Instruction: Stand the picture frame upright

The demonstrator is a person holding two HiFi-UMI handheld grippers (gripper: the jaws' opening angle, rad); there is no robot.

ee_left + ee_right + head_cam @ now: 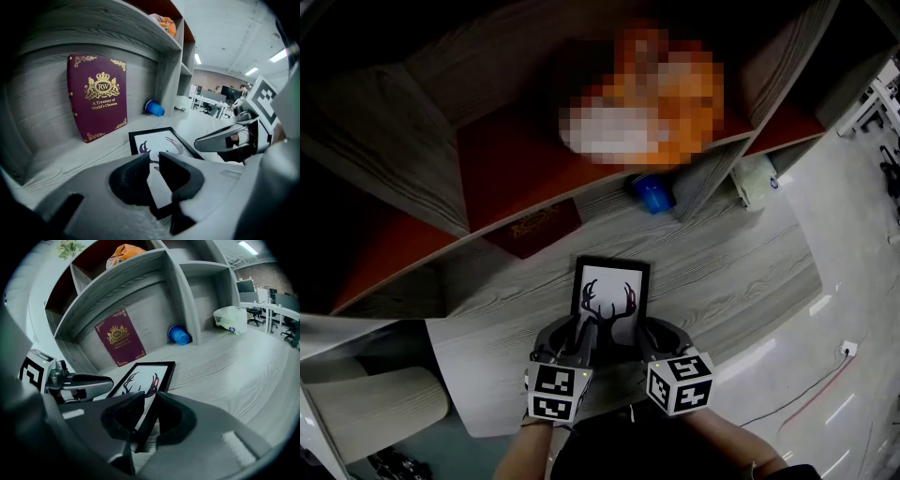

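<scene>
On the grey wood-grain surface [750, 272], in front of the shelf unit: the picture frame [611, 286] lies face up and, as far as the views show, flat. It has a black border round a white print of antlers.
Long axis: runs straight away from the person toward the shelf back, so a short edge faces the grippers.
Left gripper [581, 328]: jaws apart, with the frame's near-left corner in the gap between them. The pads do not appear to be pressing on it.
Right gripper [652, 328]: jaws apart, straddling the frame's right edge just by the near-right corner. No clamp is seen here either.
Which hand is nearer: neither. Both grippers point down and forward at the near end, one at each corner, side by side.
Step, as judged: taking hold of the near end. The frame is not yet upright.
Next move calls for: both grippers closing evenly on the border, then swinging the frame up until its long axis is vertical.
Risk: the border is thin, so an uneven grip could let one corner slip or twist the frame.
Neighbours: a maroon book [96, 101] stands leaning against the shelf back, beyond the frame to the left. A blue cup [652, 194] lies on its side beyond it to the right. Both are apart from the frame.
</scene>
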